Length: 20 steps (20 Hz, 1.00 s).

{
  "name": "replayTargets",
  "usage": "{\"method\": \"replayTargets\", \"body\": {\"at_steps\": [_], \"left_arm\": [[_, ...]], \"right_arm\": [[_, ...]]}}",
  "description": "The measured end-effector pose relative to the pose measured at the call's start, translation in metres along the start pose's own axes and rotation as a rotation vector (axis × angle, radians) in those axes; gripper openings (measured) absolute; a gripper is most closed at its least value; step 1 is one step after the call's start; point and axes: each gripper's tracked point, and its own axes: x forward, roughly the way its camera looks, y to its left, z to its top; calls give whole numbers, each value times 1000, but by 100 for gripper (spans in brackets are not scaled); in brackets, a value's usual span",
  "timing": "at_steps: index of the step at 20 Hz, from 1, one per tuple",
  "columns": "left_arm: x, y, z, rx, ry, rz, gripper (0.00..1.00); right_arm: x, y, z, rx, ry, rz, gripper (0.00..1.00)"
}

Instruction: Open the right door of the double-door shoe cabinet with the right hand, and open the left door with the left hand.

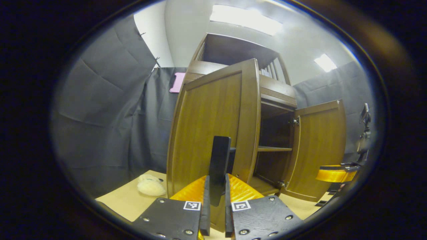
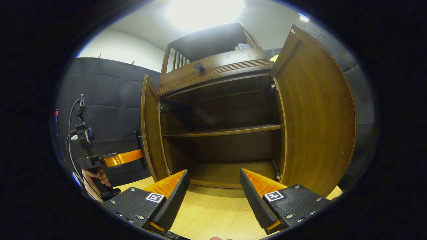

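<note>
Both tongs are seen at the shoe cabinet (image 2: 217,110). Left gripper (image 1: 216,196) is clamped on the black door handle (image 1: 219,160) of the left door (image 1: 210,123), which is swung out toward the camera. Right gripper (image 2: 215,193) is held with its orange-backed fingers (image 2: 170,186) spread apart, gripping nothing, before the cabinet's bare shelf (image 2: 223,130). Its right door (image 2: 317,123) stands wide open. A pale slipper (image 1: 150,186) lies on the wooden floor (image 1: 126,200) at near left.
</note>
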Motion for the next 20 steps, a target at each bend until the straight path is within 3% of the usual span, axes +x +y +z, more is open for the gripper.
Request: {"method": "replayTargets", "body": {"at_steps": [1, 2, 5, 7, 13, 17, 18, 20], "left_arm": [[-2, 0, 0, 5, 1, 2, 24], [-3, 0, 1, 9, 0, 5, 13], [-5, 5, -1, 5, -5, 14, 13], [-9, 8, 0, 1, -11, 26, 24], [-38, 35, -1, 42, -24, 117, 24], [-56, 81, 1, 86, -20, 207, 18], [-59, 96, 2, 77, -22, 215, 12], [-66, 124, 5, 64, -28, 225, 18]], "right_arm": [[3, 2, 0, -3, 2, 3, 93], [4, 6, 1, -5, 2, 10, 93], [6, 17, -1, -18, 7, 28, 93], [10, 22, -5, -27, 18, 35, 93], [11, 36, -11, -11, 23, 58, 93], [12, 33, -14, -14, 30, 40, 93], [11, 32, -15, -14, 31, 36, 93], [11, 31, -14, -11, 29, 29, 91]]}}
